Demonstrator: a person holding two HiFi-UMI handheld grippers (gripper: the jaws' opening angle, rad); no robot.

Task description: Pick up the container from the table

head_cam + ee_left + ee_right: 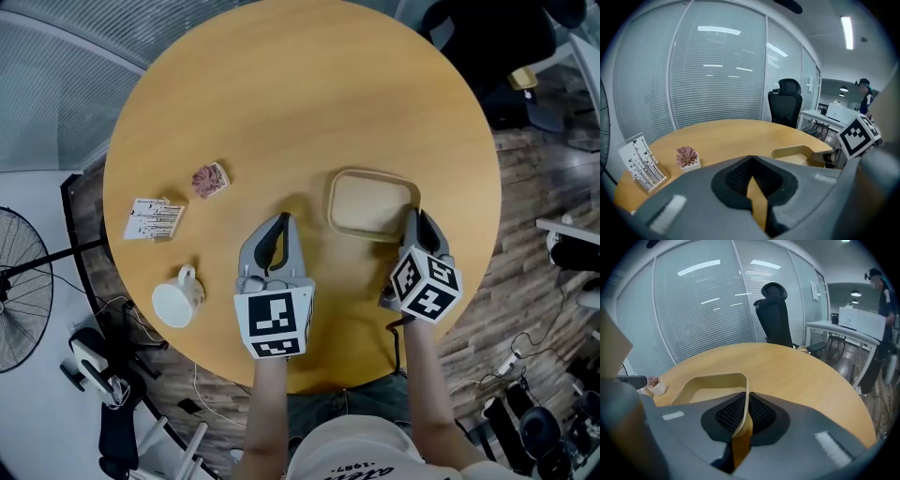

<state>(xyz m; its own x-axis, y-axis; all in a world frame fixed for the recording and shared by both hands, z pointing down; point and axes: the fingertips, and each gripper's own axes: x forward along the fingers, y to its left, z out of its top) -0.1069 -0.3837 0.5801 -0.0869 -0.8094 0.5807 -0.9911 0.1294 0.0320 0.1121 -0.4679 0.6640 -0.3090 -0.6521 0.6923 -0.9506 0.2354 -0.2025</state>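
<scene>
A shallow beige container [370,204] rests on the round wooden table [281,94], right of centre. My right gripper [417,220] is at its near right rim. In the right gripper view the thin rim [746,394] runs between the jaws, with the gripper [743,416] shut on it. My left gripper [278,225] hovers over bare table to the container's left, jaws together and holding nothing. The left gripper view shows the container [797,153] off to the right, beyond that gripper [752,183], with the right gripper's marker cube beside it.
A white mug [178,300] lies near the table's front left edge. A small potted succulent [210,179] and a printed card stand [155,219] sit on the left. A fan [19,281] stands on the floor at left; an office chair [774,317] is beyond the table.
</scene>
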